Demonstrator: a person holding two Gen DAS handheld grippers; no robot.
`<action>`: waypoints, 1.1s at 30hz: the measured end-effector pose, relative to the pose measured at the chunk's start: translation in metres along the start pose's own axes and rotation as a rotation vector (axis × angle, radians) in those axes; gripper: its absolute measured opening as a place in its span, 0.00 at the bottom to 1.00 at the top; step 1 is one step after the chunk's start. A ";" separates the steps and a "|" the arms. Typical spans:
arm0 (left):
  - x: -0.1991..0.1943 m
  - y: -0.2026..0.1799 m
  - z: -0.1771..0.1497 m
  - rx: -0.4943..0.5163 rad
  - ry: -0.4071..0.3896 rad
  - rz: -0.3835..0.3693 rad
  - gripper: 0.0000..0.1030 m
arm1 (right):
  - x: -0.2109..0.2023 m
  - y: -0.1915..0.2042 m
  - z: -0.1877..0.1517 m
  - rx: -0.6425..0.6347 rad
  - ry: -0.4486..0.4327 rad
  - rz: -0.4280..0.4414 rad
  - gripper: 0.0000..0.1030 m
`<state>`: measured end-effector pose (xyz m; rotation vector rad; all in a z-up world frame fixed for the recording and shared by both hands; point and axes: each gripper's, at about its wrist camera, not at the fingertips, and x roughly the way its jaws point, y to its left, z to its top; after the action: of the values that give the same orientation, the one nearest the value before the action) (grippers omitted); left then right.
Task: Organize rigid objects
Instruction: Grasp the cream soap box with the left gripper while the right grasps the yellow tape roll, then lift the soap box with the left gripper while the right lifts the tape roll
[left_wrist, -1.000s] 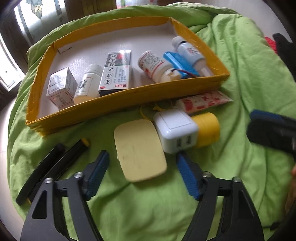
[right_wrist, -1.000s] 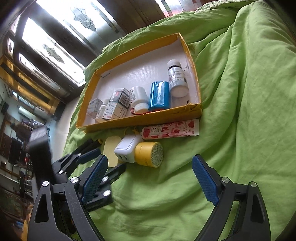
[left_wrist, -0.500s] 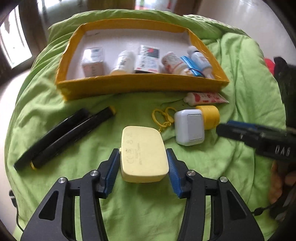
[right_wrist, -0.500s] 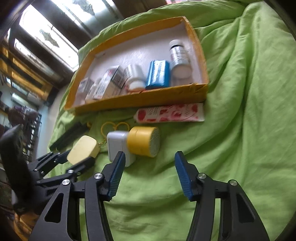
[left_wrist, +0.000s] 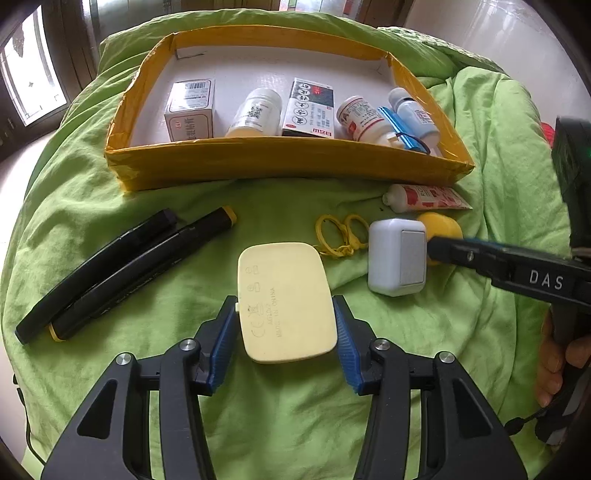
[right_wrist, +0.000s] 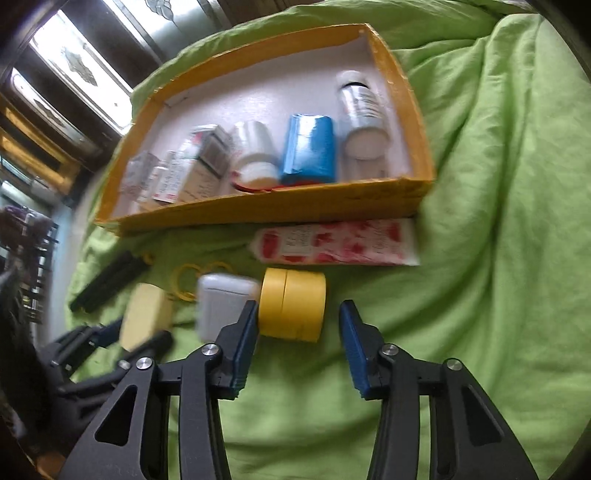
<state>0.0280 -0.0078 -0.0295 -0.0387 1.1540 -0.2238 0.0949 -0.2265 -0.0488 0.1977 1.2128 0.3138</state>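
Note:
A pale yellow flat case (left_wrist: 284, 299) lies on the green blanket, and my left gripper (left_wrist: 284, 306) is shut on it, blue pads pressing both long sides. To its right a white charger block (left_wrist: 397, 256) sits against a yellow cylinder (right_wrist: 291, 302). My right gripper (right_wrist: 299, 306) straddles that cylinder with its jaws closing. The left pad touches the cylinder and the right pad stands a little apart. In the left wrist view one right finger (left_wrist: 480, 254) reaches in beside the charger. A yellow-walled box (left_wrist: 280, 162) behind holds several medicine bottles and cartons.
A red-and-white tube (left_wrist: 428, 195) lies along the box's front wall. Two black markers (left_wrist: 122, 269) lie on the blanket to the left, and a yellow cord loop (left_wrist: 340, 234) sits by the charger. A hand (left_wrist: 554, 354) holds the right gripper's handle.
My left gripper slid forward around the pale yellow case and shut on it. My right gripper dropped toward the yellow cylinder and its jaws narrowed around it.

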 end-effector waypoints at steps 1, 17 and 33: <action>0.000 0.000 0.000 0.001 -0.002 0.002 0.46 | 0.002 -0.004 -0.001 0.019 0.017 0.023 0.38; -0.002 -0.002 -0.002 -0.003 -0.037 0.032 0.45 | -0.013 0.011 -0.012 -0.051 -0.043 0.014 0.28; -0.007 0.000 -0.001 -0.075 -0.070 0.002 0.43 | -0.020 0.017 -0.020 -0.069 -0.058 0.037 0.28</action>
<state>0.0243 -0.0062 -0.0233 -0.1105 1.0925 -0.1763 0.0675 -0.2172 -0.0326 0.1684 1.1397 0.3793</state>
